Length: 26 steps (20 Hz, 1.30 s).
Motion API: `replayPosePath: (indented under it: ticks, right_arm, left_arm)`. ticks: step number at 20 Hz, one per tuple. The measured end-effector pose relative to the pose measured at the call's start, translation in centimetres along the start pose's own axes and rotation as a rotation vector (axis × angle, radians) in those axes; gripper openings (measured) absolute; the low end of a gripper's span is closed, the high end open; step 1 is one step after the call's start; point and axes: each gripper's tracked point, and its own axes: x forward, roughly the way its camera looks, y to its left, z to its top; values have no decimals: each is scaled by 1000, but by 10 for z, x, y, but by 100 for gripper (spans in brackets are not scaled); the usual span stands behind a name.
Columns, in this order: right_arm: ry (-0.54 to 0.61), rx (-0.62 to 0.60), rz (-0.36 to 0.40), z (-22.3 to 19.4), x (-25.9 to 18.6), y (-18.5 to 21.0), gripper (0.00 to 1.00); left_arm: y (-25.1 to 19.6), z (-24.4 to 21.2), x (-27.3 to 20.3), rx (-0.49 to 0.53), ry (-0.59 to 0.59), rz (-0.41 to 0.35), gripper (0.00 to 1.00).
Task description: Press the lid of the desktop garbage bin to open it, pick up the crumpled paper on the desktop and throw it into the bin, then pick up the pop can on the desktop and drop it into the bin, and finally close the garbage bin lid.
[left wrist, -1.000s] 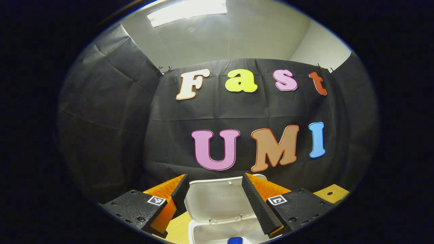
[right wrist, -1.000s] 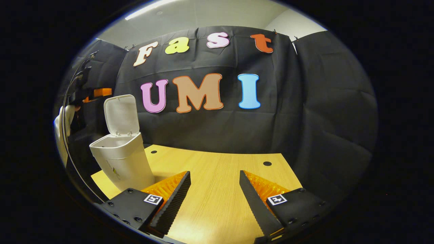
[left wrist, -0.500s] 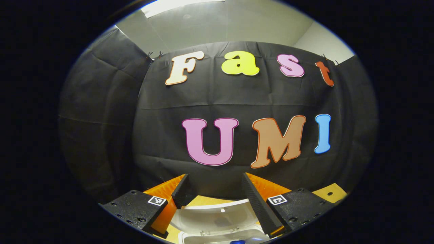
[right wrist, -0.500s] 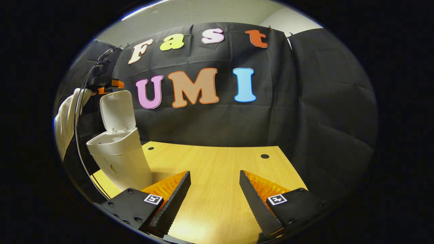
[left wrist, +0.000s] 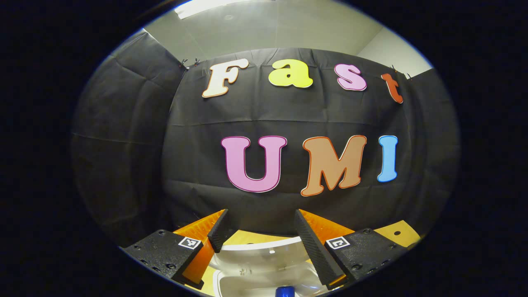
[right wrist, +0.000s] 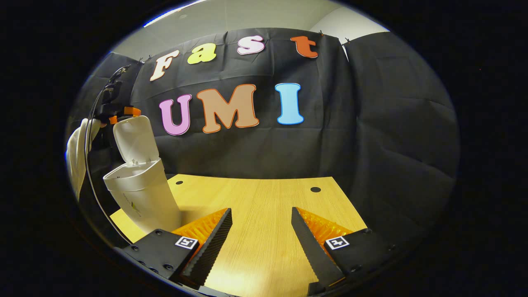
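Observation:
The white garbage bin stands at the table's left with its lid raised upright. In the left gripper view the lid lies just below and between my open left gripper, whose fingers straddle the lid's top edge. Below it is the bin's open mouth, and a blue pop can top shows inside. In the right gripper view the left gripper sits at the lid's top edge, held by a hand in a white sleeve. My right gripper hovers open over the wooden table, holding nothing.
The table has two small dark holes near its far edge. Black cloth walls close in behind and on both sides. A cable hangs down from the left gripper beside the bin.
The left gripper has risen and moved forward from in front of the bin to the lid's top edge. The right gripper has shifted only slightly.

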Motion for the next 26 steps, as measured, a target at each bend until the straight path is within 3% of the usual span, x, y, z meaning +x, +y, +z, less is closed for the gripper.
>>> replayPosePath:
  ticks: [9, 10, 12, 13, 15, 17, 19, 25, 26]
  right_arm:
    - [4, -41, 67, -1, -7, 13, 96]
    - [6, -39, 77, -1, -6, 15, 100]
    - [8, -32, 98, 3, -3, 22, 96]
    - [8, -32, 108, 0, -3, 24, 96]
    - [10, -39, 129, 1, -1, 31, 96]
    - [12, -49, 152, 0, -2, 40, 96]
    - [15, -63, 168, 0, -2, 46, 96]
    - [46, -64, 193, -11, 1, 57, 100]
    - [47, -65, 192, -12, 1, 57, 96]
  left_arm:
    - [-24, -76, -95, 63, 35, 18, 91]
    - [-27, -88, -104, 57, 51, 19, 93]
    - [-33, -110, -116, 41, 78, 12, 99]
    - [-37, -121, -120, 34, 100, 9, 93]
    - [-41, -145, -128, 18, 147, -2, 97]
    - [-43, -159, -131, 14, 171, -3, 93]
    - [-43, -157, -130, 22, 148, -2, 96]
    - [-36, -163, -130, 6, 115, 61, 93]
    - [-38, -163, -130, 24, 94, 69, 93]
